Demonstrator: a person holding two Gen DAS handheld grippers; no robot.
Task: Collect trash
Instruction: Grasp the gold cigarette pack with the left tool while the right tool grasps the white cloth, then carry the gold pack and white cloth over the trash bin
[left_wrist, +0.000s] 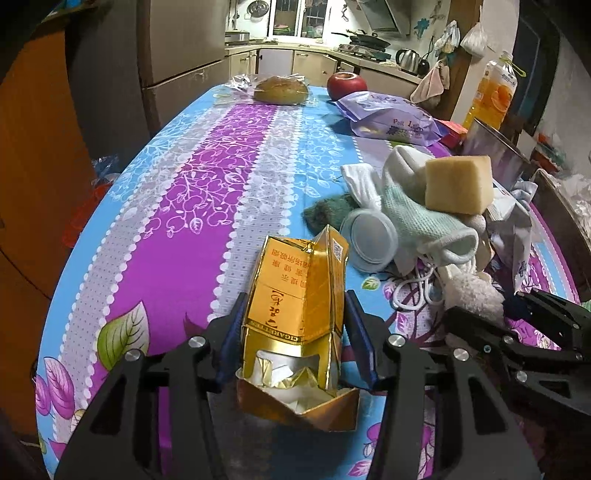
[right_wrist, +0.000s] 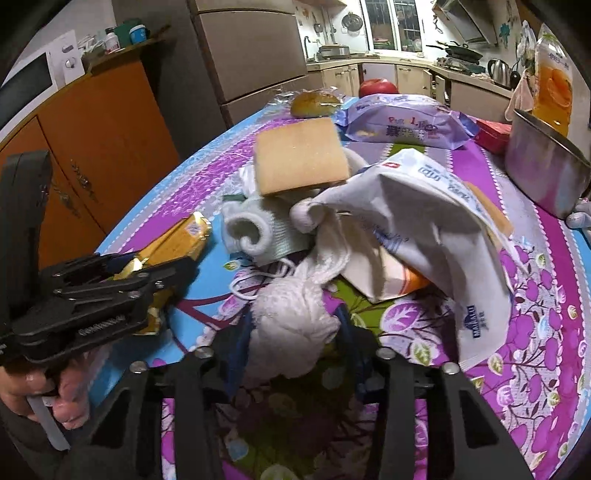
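Your left gripper (left_wrist: 295, 332) has its jaws partway closed on the gold cigarette pack (left_wrist: 299, 295), both blue pads pressed against its long sides, the torn-open foil end nearest the camera and the far end reaching out past the fingertips over the floral tablecloth (left_wrist: 192, 192). Your right gripper (right_wrist: 295, 332) has its jaws drawn in narrow around a fluffy white wad of cloth (right_wrist: 291, 325), which sits squarely between the blue pads and bulges out ahead of them; the pads appear to touch it on both sides. Just beyond those fingertips lies the heap of clutter: a white looped cord (right_wrist: 258, 284), a pale green knitted sock (right_wrist: 258, 229), a crumpled white plastic bag (right_wrist: 424, 221) to the right of the jaws, and a tan sponge block (right_wrist: 301, 160) resting on top further ahead. From your left gripper, the same heap sits ahead and to the right, with a round pale lid (left_wrist: 369, 240) just past the pack's far end. Well ahead of both jaws, at the table's far edge, you can see a wrapped bread roll (left_wrist: 280, 88), a red apple (left_wrist: 347, 83) and a purple snack bag (left_wrist: 391, 118). A steel pot (right_wrist: 543, 173) stands far right of the right jaws.
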